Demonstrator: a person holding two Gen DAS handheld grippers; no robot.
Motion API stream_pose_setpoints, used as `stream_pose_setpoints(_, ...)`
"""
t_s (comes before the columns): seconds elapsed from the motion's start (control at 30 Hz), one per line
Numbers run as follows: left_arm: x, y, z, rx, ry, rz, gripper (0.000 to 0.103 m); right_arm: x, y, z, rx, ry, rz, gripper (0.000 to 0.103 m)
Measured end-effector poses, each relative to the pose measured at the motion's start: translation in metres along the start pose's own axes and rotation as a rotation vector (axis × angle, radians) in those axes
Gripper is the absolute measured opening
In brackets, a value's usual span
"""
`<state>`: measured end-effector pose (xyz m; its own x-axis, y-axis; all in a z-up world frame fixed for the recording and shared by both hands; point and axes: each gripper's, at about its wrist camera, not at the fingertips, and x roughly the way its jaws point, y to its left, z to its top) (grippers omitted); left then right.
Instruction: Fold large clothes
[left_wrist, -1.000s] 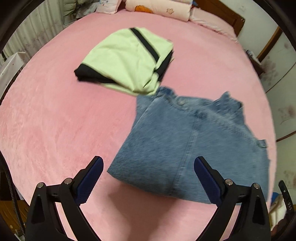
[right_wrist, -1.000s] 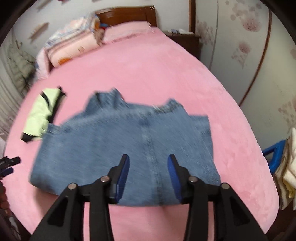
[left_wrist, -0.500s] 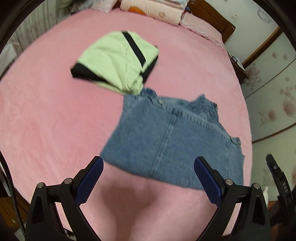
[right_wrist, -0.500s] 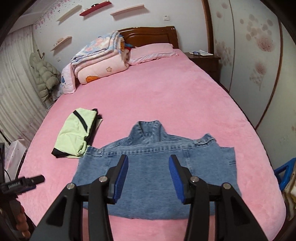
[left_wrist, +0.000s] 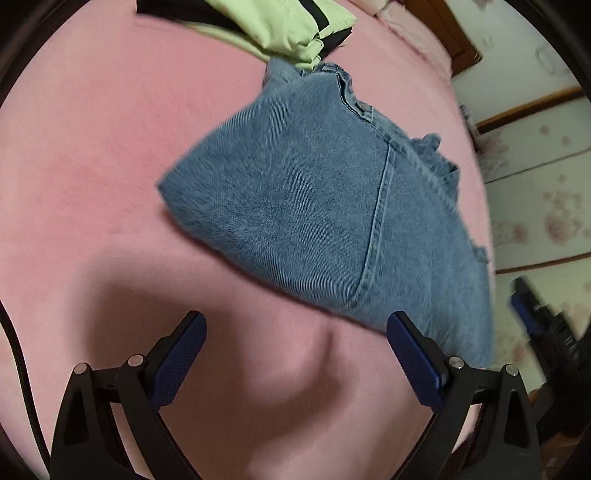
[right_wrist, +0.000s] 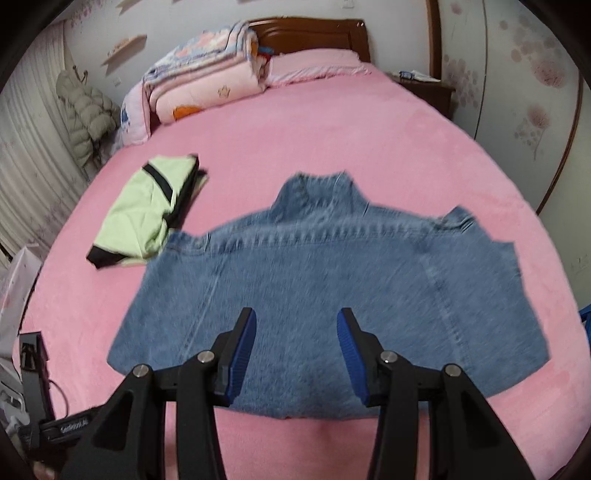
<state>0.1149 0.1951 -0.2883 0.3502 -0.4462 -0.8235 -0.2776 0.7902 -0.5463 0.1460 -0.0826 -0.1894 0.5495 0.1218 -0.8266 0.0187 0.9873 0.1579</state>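
Note:
A blue denim garment (right_wrist: 332, 288) lies spread flat on the pink bed (right_wrist: 332, 140), collar pointing to the headboard; it also shows in the left wrist view (left_wrist: 325, 206). My left gripper (left_wrist: 295, 350) is open and empty, low over the bed just short of the denim's near left corner. My right gripper (right_wrist: 297, 343) is open and empty above the denim's near hem. A folded light-green and black garment (right_wrist: 147, 210) lies beside the denim's left shoulder and shows in the left wrist view (left_wrist: 288, 26) too.
Folded quilts and pillows (right_wrist: 207, 85) are stacked at the headboard. A nightstand (right_wrist: 424, 88) stands at the back right. A coat (right_wrist: 88, 114) hangs by the curtain on the left. A white bag (right_wrist: 14, 284) sits at the bed's left side.
Both grippers have come down toward the denim; the left one has swung closer to its near left corner, the right one nearer its hem. Both stay open.

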Motion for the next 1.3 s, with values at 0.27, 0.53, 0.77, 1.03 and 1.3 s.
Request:
stream_pose_setpoints(0.27, 0.028, 0.006, 0.028, 0.035, -0.155, -0.136, 0.098, 0.033, 0.009, -0.027, -0.035, 0.017, -0.009, 0.046)
stream_pose_setpoints(0.53, 0.041, -0.027, 0.054, 0.088, -0.233, -0.139, 0.100, 0.045, 0.006, -0.030, -0.041, -0.023, -0.030, 0.046)
stream_pose_setpoints(0.77, 0.010, -0.053, 0.061, 0.129, -0.296, -0.001, 0.027, 0.054, 0.002, -0.025, -0.041, -0.039, -0.087, 0.017)
stream_pose_setpoints(1.03, -0.022, -0.097, 0.051, 0.312, -0.336, 0.041, 0.017, 0.088, -0.002, -0.045, -0.050, 0.049, -0.106, 0.001)
stream_pose_setpoints(1.3, -0.041, -0.192, 0.013, 0.571, -0.433, -0.064, 0.009, 0.097, -0.021, -0.050, -0.024, 0.028, 0.019, 0.001)
